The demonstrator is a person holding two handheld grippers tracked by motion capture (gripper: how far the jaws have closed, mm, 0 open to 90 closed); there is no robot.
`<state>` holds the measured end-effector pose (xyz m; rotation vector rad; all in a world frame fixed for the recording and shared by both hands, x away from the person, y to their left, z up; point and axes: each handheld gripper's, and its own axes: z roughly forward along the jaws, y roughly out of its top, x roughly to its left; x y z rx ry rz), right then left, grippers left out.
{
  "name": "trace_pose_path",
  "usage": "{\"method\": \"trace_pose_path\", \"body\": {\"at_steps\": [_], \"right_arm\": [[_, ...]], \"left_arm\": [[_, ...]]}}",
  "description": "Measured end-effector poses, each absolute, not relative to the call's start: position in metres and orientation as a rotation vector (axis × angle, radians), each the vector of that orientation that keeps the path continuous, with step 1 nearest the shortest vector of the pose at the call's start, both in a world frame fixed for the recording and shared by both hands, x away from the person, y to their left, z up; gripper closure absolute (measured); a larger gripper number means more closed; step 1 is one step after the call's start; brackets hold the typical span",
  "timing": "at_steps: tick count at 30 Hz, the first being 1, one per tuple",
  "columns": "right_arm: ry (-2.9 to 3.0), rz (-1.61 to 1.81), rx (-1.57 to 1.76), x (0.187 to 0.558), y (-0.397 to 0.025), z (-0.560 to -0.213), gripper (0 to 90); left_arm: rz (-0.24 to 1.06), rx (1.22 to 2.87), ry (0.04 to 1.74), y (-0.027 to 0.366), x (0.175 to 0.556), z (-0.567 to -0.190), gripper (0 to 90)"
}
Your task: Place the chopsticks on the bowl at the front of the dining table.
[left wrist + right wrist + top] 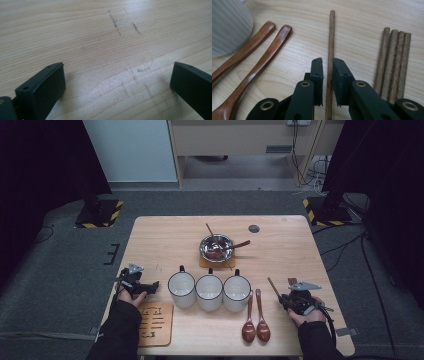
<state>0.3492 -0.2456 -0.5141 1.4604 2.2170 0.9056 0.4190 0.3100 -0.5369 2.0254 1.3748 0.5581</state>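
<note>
Near the right edge, the right gripper (327, 82) clamps a single chopstick (331, 42); lift it level, clear of the four-stick bundle (393, 62), while the left gripper (117, 82) waits wide.

A light wooden table (165, 232) stands on grey carpet (55, 270). Dark curtains (40, 160) hang at both sides, a pale panel (130, 150) and a wooden cabinet (235, 137) stand behind, and cables (312, 175) lie on the floor
</note>
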Motion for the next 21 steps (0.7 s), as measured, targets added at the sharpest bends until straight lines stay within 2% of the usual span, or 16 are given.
{"method": "trace_pose_path", "body": {"at_steps": [7,21], "right_arm": [[2.213,0.871,1.460,0.3497,-0.2450,-0.5154,83.9],[2.208,0.812,1.487,0.3525,-0.2425,-0.5169,84.5]], "left_arm": [[0.558,2.025,1.375,0.3100,0.4190,-0.5369,0.0],[0.558,2.025,1.375,0.3100,0.4190,-0.5369,0.0]]}}
